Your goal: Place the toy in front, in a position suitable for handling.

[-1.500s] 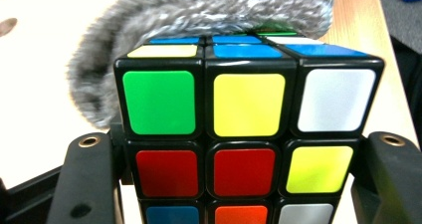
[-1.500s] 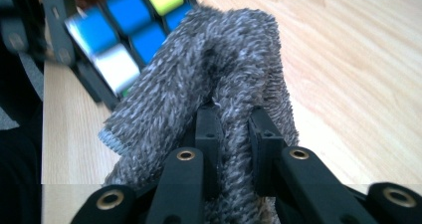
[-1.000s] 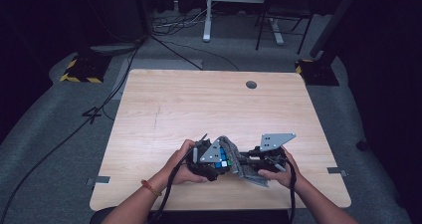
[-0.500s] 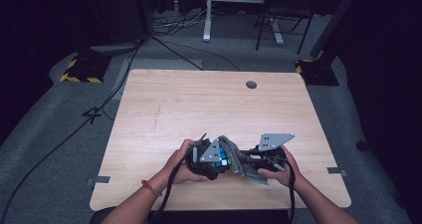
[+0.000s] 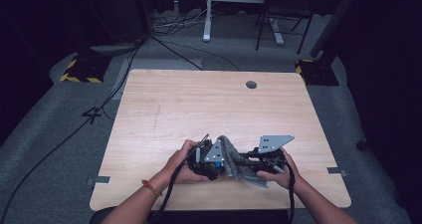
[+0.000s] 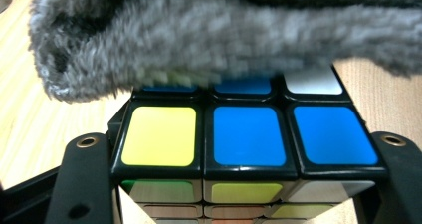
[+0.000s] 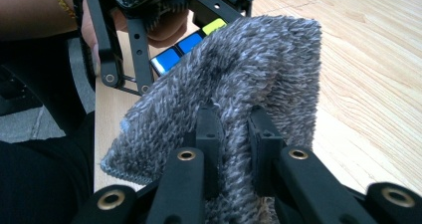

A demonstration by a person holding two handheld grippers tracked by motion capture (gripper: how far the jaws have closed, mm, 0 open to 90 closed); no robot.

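Cube [image 6: 249, 139] sits clamped in your left hand-held gripper [image 5: 211, 162] near the surface's [image 5: 199, 104] 6 o'clock edge. Right hand-held gripper [image 7: 236, 134] is clamped on the grey cloth [image 7: 239, 79]. Keep the cube steady and wipe with light, even strokes across its top face.

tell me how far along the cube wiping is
Done: the left gripper is shut on the cube, and the right gripper is shut on the grey cloth. In hand: the cloth lies over the cube's far top edge. Left: most likely the near blue and yellow squares, which the cloth does not cover.
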